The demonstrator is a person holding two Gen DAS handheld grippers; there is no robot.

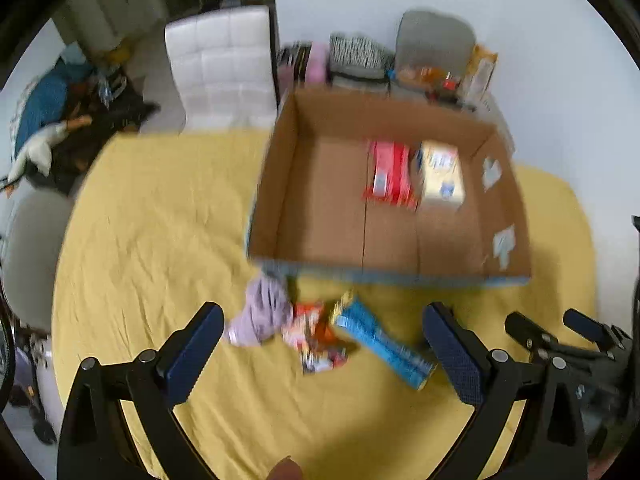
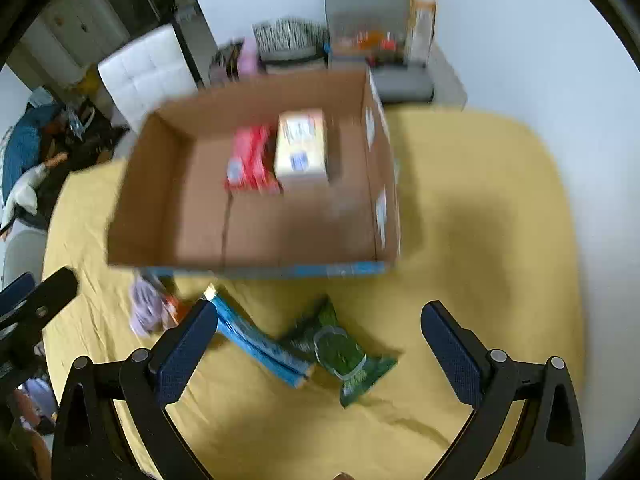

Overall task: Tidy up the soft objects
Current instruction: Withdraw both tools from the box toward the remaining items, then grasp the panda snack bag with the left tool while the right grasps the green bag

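Evidently a pick is being lined up. Nearest, the left gripper [image 1: 320, 356] and right gripper [image 2: 316, 350] both hang spread wide, holding nothing, above the yellow cloth [image 2: 480, 208]. Below them lie a blue packet [image 2: 256, 344], a green pouch [image 2: 344, 354], an orange-red wrapper [image 1: 316, 336] and a lilac cloth bundle [image 1: 262, 312]. Next, one gripper probably needs to drop and close on a packet. Beyond, the cardboard box [image 1: 280, 184] already holds a red pack [image 1: 390, 172] and a cream carton [image 1: 440, 176].

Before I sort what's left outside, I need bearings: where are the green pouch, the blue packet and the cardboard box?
green pouch [image 2: 344, 354]: right wrist view, middle of its clear window.
blue packet [image 2: 256, 342]: right wrist view, mid-length.
cardboard box [image 2: 168, 200]: right wrist view, inner left wall.
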